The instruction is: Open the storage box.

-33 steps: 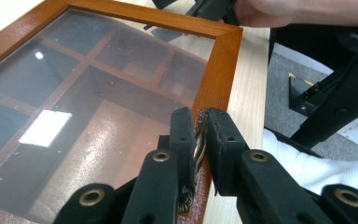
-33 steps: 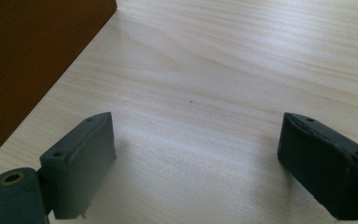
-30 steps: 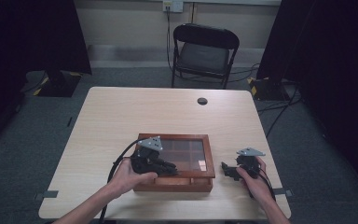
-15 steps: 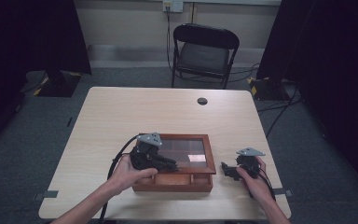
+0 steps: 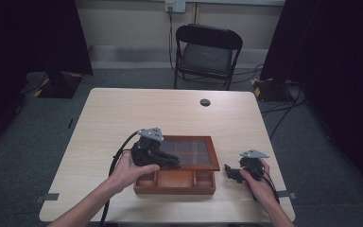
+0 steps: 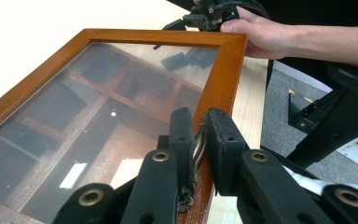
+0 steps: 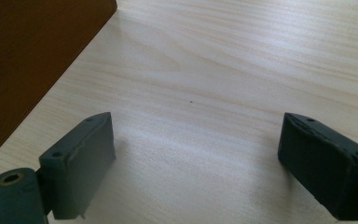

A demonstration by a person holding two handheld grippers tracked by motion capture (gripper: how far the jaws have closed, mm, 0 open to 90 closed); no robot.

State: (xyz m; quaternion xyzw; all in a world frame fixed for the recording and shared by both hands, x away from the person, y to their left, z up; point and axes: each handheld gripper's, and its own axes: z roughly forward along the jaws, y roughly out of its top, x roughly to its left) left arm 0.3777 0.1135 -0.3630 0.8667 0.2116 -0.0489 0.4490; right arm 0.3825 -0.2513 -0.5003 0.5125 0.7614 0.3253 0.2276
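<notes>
1. The wooden box (image 5: 175, 182) sits at the near edge of the table (image 5: 123, 113), with its glass lid (image 5: 191, 152) lifted partway.
2. The left gripper (image 6: 199, 135) is clamped tight on the lid's front frame, jaws nearly together around the wood.
3. The right gripper (image 5: 231, 171) rests on the table just right of the box, jaws spread wide, holding nothing.

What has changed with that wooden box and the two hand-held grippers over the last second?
The left hand-held gripper, shut on the front edge of the glass lid, has swung the lid up, so the wooden box now shows its front compartments. The right hand-held gripper has stayed open beside the box on the table, and the box itself has not shifted.
</notes>
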